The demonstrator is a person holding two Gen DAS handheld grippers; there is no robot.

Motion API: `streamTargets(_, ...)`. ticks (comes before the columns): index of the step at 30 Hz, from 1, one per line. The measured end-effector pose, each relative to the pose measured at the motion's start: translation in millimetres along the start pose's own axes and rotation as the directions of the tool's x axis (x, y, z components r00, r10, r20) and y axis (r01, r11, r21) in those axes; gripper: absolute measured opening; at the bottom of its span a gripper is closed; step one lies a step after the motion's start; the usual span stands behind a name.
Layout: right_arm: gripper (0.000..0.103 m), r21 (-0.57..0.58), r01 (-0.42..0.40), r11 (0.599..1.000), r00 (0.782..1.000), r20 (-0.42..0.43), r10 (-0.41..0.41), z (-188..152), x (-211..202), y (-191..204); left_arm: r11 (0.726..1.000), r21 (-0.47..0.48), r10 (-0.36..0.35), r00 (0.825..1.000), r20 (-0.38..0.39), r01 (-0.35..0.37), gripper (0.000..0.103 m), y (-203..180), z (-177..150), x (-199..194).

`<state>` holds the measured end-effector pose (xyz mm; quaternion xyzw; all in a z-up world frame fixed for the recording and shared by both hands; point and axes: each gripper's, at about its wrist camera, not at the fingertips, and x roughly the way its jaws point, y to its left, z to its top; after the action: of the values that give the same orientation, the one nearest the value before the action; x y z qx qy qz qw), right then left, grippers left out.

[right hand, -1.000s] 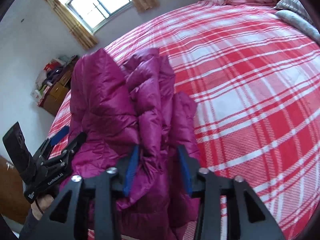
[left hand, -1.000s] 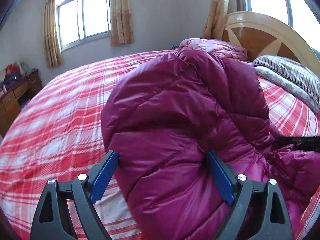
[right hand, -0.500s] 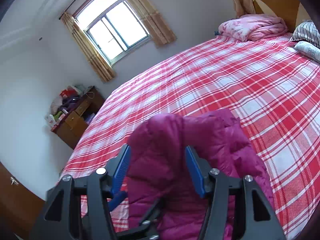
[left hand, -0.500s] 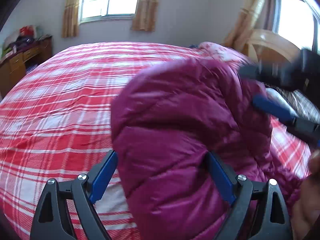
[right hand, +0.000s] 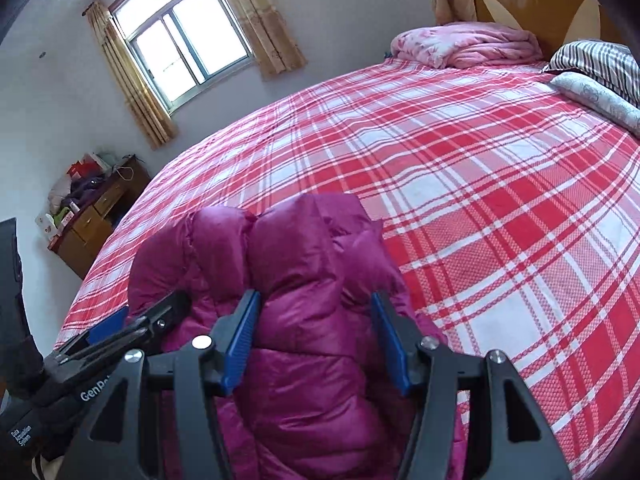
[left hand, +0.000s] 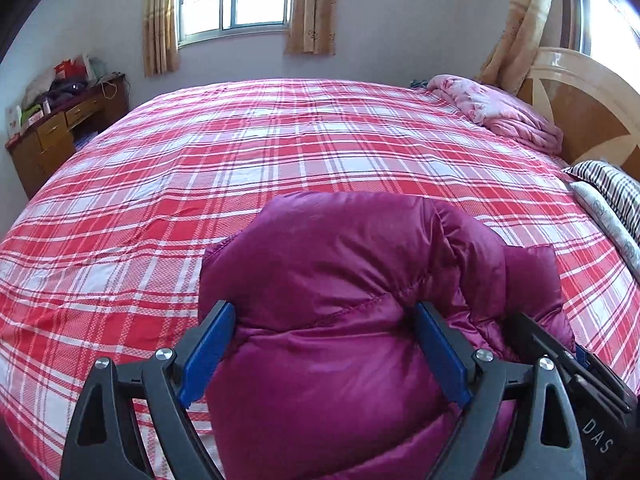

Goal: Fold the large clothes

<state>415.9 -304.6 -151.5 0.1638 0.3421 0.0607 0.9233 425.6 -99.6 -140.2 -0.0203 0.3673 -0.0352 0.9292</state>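
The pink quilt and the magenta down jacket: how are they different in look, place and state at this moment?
The pink quilt is pale with a flower print; the magenta down jacket is plain, shiny and deep-coloured. The quilt lies by the headboard, touched by no tongs; the jacket is at the near side of the bed, gripped by both the left tongs and the right tongs. Both are puffy and bunched up.

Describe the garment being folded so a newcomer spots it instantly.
Start at the bed with the red plaid sheet. At its near edge sits a puffy jacket, bunched between both sets of jaws. It is the only shiny magenta quilted item; the bedding by the headboard is pale pink or striped.
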Motion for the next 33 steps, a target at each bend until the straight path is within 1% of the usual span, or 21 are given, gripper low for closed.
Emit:
streamTargets(1, 0.055, 0.000, 0.004, 1.000, 1.000, 0.005, -0.004, -1, -1, -2, 1.000, 0.010, 0.002, 1.000, 0.001, -0.002, 0.092, -2, -1, 2)
streamTargets(3, 0.051, 0.009, 0.005, 1.000, 1.000, 0.020, -0.005, -3, -6, -7, 0.999, 0.032, 0.007, 1.000, 0.003, -0.007, 0.092, -8, 0, 4)
streamTargets(5, 0.051, 0.014, 0.030, 0.999, 0.999, 0.034, -0.030, -5, -10, -11, 0.998, 0.062, 0.001, 1.000, 0.005, -0.002, 0.093, -15, -2, 5)
streamTargets(7, 0.051, 0.004, 0.074, 0.997, 0.995, 0.067, -0.074, -5, -18, -10, 0.997, 0.083, -0.001, 1.000, 0.006, 0.001, 0.095, -21, -2, 6)
streamTargets(9, 0.051, -0.027, 0.105, 0.994, 0.984, 0.146, -0.100, -4, -34, -2, 0.995, 0.101, 0.017, 1.000, 0.008, -0.018, 0.096, -25, -4, 9)
streamTargets(10, 0.053, -0.050, 0.123, 0.991, 0.974, 0.196, -0.111, -3, -44, 4, 0.994, 0.105, 0.022, 1.000, 0.007, -0.023, 0.096, -26, -5, 11)
streamTargets(11, 0.054, -0.071, 0.128, 0.989, 0.968, 0.227, -0.109, -1, -51, 10, 0.994, 0.107, 0.022, 1.000, 0.004, -0.023, 0.097, -26, -5, 12)
streamTargets(12, 0.058, -0.092, 0.120, 0.989, 0.961, 0.260, -0.092, 2, -58, 15, 0.994, 0.104, 0.020, 1.000, -0.001, -0.020, 0.097, -25, -5, 13)
streamTargets(13, 0.058, -0.115, 0.101, 0.988, 0.959, 0.277, -0.065, 5, -61, 20, 0.995, 0.096, 0.018, 1.000, 0.001, -0.018, 0.097, -24, -5, 14)
streamTargets(14, 0.058, -0.145, 0.077, 0.986, 0.965, 0.258, -0.037, 8, -58, 25, 0.996, 0.091, 0.013, 1.000, -0.002, -0.012, 0.097, -23, -5, 15)
streamTargets(15, 0.055, -0.176, 0.048, 0.983, 0.978, 0.208, -0.011, 12, -49, 28, 0.996, 0.088, 0.010, 1.000, -0.003, -0.009, 0.097, -22, -5, 16)
streamTargets(16, 0.046, -0.190, 0.029, 0.981, 0.985, 0.171, 0.003, 14, -40, 30, 0.996, 0.084, 0.006, 1.000, -0.004, -0.006, 0.097, -21, -5, 16)
streamTargets(18, 0.040, -0.199, 0.042, 0.979, 0.995, 0.100, -0.022, 12, -22, 28, 0.998, 0.070, 0.005, 1.000, -0.010, -0.005, 0.098, -18, -5, 17)
streamTargets(20, 0.040, -0.153, 0.022, 0.988, 0.998, 0.062, -0.012, 9, -12, 16, 0.998, 0.064, 0.015, 1.000, -0.026, -0.014, 0.100, -17, -6, 22)
streamTargets(21, 0.037, -0.126, 0.018, 0.992, 0.999, 0.050, -0.012, 9, -10, 10, 0.998, 0.061, 0.018, 0.999, -0.034, -0.015, 0.101, -17, -7, 24)
streamTargets(24, 0.037, -0.067, 0.006, 0.998, 1.000, 0.028, -0.005, 6, -3, -5, 0.998, 0.059, 0.026, 0.999, -0.046, -0.023, 0.102, -18, -8, 27)
streamTargets(26, 0.037, -0.080, 0.021, 0.997, 1.000, 0.010, -0.020, 1, 2, -7, 0.999, 0.047, 0.016, 0.999, -0.048, -0.013, 0.102, -16, -9, 28)
streamTargets(29, 0.037, -0.068, 0.012, 0.998, 1.000, -0.005, -0.013, -4, 7, -10, 1.000, 0.029, 0.005, 0.998, -0.061, -0.003, 0.102, -13, -10, 31)
streamTargets(33, 0.037, -0.047, 0.005, 0.999, 1.000, -0.026, -0.006, -6, 12, -15, 0.999, 0.037, 0.017, 0.997, -0.075, -0.014, 0.102, -15, -11, 35)
